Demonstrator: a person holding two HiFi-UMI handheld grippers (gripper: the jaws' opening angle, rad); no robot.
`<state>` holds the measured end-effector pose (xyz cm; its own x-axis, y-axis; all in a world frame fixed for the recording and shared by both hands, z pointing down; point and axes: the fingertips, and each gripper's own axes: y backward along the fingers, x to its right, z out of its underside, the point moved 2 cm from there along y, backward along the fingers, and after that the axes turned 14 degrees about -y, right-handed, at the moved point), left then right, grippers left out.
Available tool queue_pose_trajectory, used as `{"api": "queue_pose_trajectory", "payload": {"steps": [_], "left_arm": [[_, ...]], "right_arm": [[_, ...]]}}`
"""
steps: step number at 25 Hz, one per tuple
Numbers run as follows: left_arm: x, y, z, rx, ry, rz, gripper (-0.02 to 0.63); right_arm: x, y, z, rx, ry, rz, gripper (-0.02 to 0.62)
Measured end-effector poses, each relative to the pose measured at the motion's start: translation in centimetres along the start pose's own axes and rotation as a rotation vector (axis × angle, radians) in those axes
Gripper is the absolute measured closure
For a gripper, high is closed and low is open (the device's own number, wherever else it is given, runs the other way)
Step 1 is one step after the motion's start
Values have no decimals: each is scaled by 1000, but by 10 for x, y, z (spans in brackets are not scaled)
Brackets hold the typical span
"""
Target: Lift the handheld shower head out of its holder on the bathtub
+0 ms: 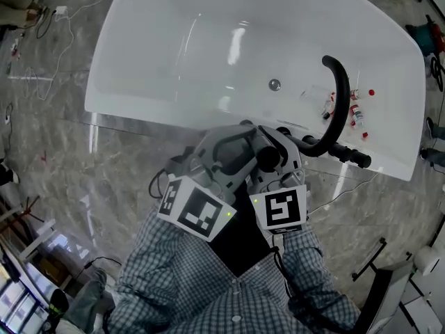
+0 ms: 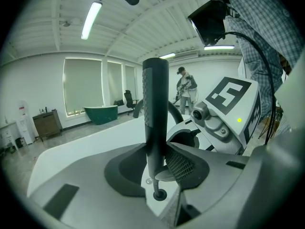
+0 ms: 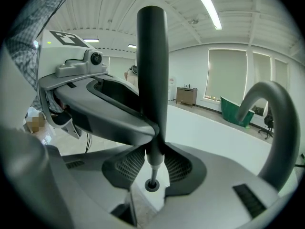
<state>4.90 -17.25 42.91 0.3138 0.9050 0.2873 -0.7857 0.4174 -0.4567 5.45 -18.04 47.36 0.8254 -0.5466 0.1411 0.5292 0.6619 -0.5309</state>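
The handheld shower head (image 1: 268,157) is a black stick-shaped handle standing upright on the near rim of the white bathtub (image 1: 208,33). In the left gripper view the handle (image 2: 155,113) rises between the jaws of my left gripper (image 2: 155,168), which is shut on it. A thin metal hose end runs down from it into the round holder hole (image 2: 157,194). My right gripper (image 3: 152,163) is shut on the lower end of the same handle (image 3: 152,70), above the holder hole (image 3: 151,185). In the head view both grippers (image 1: 243,141) (image 1: 279,148) meet at the handle.
A black curved faucet spout (image 1: 339,96) arches over the tub just right of the grippers, with black knobs (image 1: 351,155) on the rim. Small bottles (image 1: 354,110) lie inside the tub near the drain (image 1: 274,84). Cables lie on the marble floor (image 1: 55,138).
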Motion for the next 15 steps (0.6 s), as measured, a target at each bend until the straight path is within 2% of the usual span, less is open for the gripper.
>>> {"api": "queue_pose_trajectory", "payload": {"steps": [5, 15], "left_arm": [[-1, 10, -21, -5, -26, 5, 499], [-2, 32, -50, 17, -34, 1, 499]], "right_arm": [[-4, 17, -14, -1, -59, 14, 476], [-16, 41, -39, 7, -51, 26, 476]]}}
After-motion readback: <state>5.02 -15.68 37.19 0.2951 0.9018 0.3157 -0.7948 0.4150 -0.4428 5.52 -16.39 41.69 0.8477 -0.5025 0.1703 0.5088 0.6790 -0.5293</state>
